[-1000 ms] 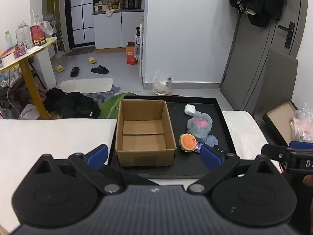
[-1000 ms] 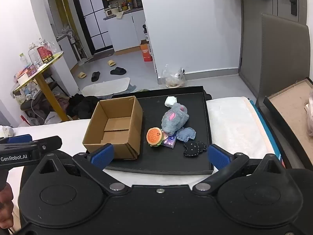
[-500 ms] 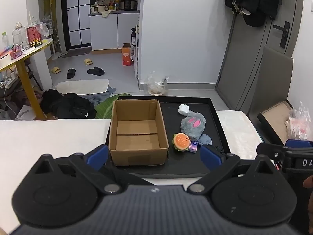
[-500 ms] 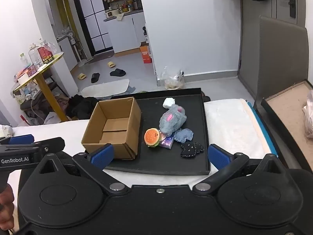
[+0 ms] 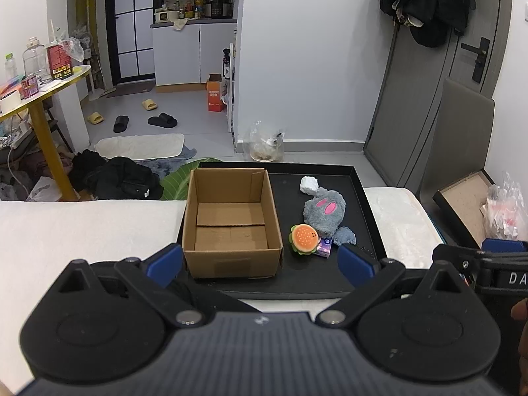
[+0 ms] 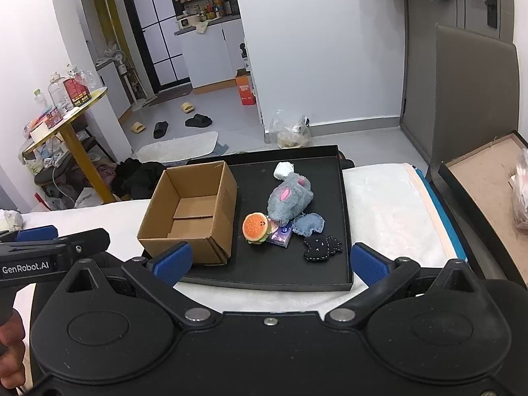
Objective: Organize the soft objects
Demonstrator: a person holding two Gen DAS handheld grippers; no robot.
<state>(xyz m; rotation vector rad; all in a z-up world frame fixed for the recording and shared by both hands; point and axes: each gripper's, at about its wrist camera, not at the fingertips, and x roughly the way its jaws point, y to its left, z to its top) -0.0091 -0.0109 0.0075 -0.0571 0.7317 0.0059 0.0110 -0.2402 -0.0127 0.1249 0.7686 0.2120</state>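
An empty cardboard box (image 5: 232, 221) (image 6: 191, 217) stands on the left of a black tray (image 5: 359, 198) (image 6: 343, 217). To its right lie a grey plush toy (image 5: 325, 211) (image 6: 290, 199), a burger plush (image 5: 304, 238) (image 6: 255, 227), a purple packet (image 6: 280, 235), a blue-grey fabric piece (image 6: 310, 224), a black fabric piece (image 6: 321, 247) and a white lump (image 5: 309, 184) (image 6: 283, 170). My left gripper (image 5: 260, 264) is open, short of the tray's near edge. My right gripper (image 6: 269, 262) is open too, with nothing between its fingers.
The tray rests on a white padded surface (image 5: 66, 231) (image 6: 389, 204). An open framed box (image 6: 485, 191) and a plastic bag (image 5: 505, 211) sit at the right. Beyond are floor clutter, slippers, a yellow table (image 5: 43, 85) and a grey door (image 5: 439, 76).
Both grippers have drawn back and risen a little, so the tray and box look slightly farther away. Nothing on the tray has moved. Both stay open.
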